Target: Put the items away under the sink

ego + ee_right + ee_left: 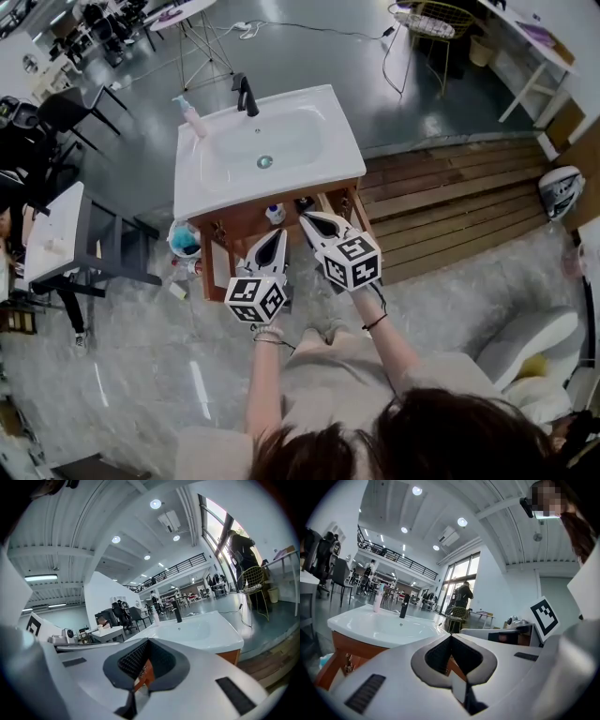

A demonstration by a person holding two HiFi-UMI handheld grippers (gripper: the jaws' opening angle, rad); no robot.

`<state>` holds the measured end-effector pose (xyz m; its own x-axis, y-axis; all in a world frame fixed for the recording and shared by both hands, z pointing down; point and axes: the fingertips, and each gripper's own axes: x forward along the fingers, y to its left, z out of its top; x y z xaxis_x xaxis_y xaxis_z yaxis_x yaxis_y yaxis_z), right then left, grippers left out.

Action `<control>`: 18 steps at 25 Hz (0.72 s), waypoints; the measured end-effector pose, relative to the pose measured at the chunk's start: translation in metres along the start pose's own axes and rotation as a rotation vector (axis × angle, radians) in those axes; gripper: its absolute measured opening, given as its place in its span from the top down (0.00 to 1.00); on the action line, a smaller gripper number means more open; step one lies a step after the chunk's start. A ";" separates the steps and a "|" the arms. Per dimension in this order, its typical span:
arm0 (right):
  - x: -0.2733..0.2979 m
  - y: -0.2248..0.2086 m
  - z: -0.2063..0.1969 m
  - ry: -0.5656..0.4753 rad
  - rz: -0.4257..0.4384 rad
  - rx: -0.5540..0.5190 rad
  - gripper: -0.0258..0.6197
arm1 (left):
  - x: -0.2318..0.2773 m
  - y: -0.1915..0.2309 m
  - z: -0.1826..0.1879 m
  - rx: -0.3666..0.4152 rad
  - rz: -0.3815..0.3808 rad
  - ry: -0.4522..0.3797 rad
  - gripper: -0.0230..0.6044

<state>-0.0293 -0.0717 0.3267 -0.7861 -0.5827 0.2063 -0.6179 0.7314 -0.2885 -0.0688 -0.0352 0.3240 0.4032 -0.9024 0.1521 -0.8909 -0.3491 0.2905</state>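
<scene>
In the head view, a white sink [216, 192] with a black faucet [246, 96] and a pink soap bottle [192, 117] sits on a wooden cabinet [246, 223]. A small white bottle [275, 214] stands in the cabinet's open space under the sink, and a blue-green item [185, 240] lies on the floor just left of the cabinet. The left hand-held gripper [279, 232] and the right hand-held gripper [307, 218] point side by side at the cabinet front, near the white bottle. In the left gripper view, the left hand-held gripper [451, 637] has its jaws pressed together on nothing, the sink [370, 620] ahead at left. In the right gripper view, the right hand-held gripper [147, 640] is likewise closed and empty, with the sink [197, 632] and faucet [177, 612] beyond.
</scene>
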 end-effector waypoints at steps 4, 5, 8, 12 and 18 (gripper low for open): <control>-0.001 0.003 0.006 -0.015 0.022 0.007 0.93 | -0.004 -0.001 0.002 0.009 0.016 -0.007 0.96; 0.000 0.004 0.006 -0.016 0.027 0.009 0.93 | -0.005 -0.001 0.002 0.013 0.019 -0.006 0.96; 0.004 0.008 0.009 -0.019 0.046 0.011 0.93 | -0.010 0.003 0.004 0.019 0.039 -0.008 0.96; 0.015 0.017 0.011 -0.017 0.074 0.017 0.93 | -0.019 0.017 0.009 0.011 0.076 -0.016 0.96; 0.053 0.030 0.010 0.000 0.124 0.025 0.93 | -0.026 0.052 0.009 0.001 0.127 -0.004 0.96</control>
<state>-0.0895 -0.0838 0.3200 -0.8562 -0.4888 0.1674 -0.5157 0.7888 -0.3346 -0.1281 -0.0321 0.3266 0.2865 -0.9404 0.1833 -0.9349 -0.2325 0.2682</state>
